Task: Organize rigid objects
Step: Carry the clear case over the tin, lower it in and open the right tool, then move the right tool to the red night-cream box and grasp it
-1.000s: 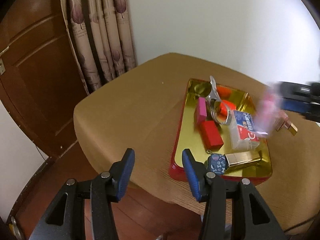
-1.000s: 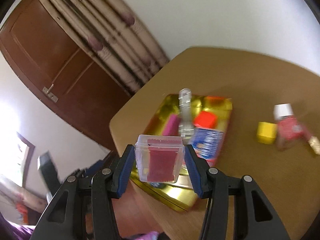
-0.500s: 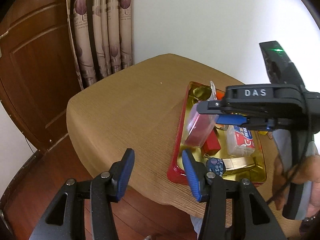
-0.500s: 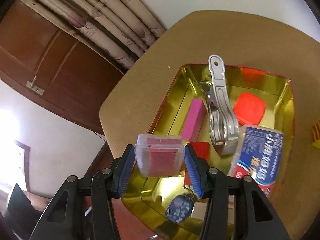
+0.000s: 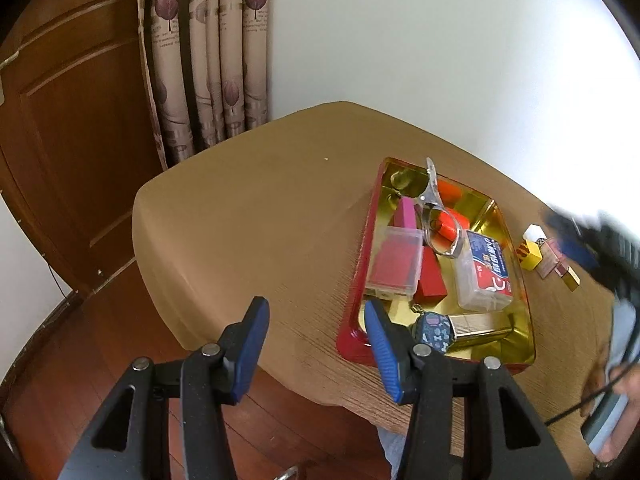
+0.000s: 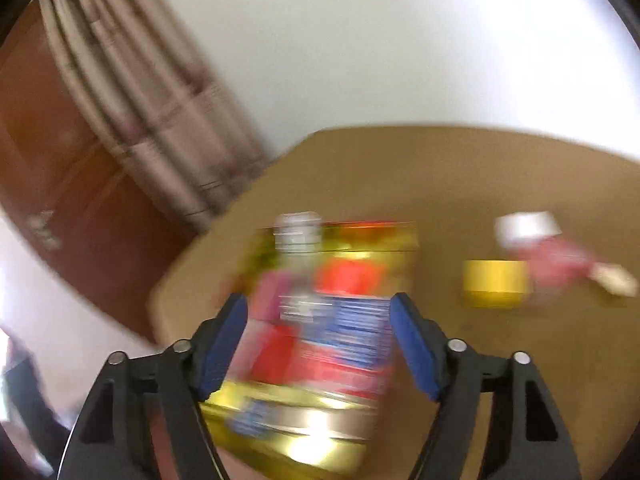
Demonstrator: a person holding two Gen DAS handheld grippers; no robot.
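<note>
Right wrist: tray [image 6: 308,436] blurred, seemingly.

I note a brown wooden door [image 5: 68,152] at the left of the frame. Patterned beige curtain [image 5: 208,52] hangs at upper centre-left. White wall [image 5: 440,40] fills upper right. Reddish wood floor [image 5: 80,344] shows lower left.
</note>
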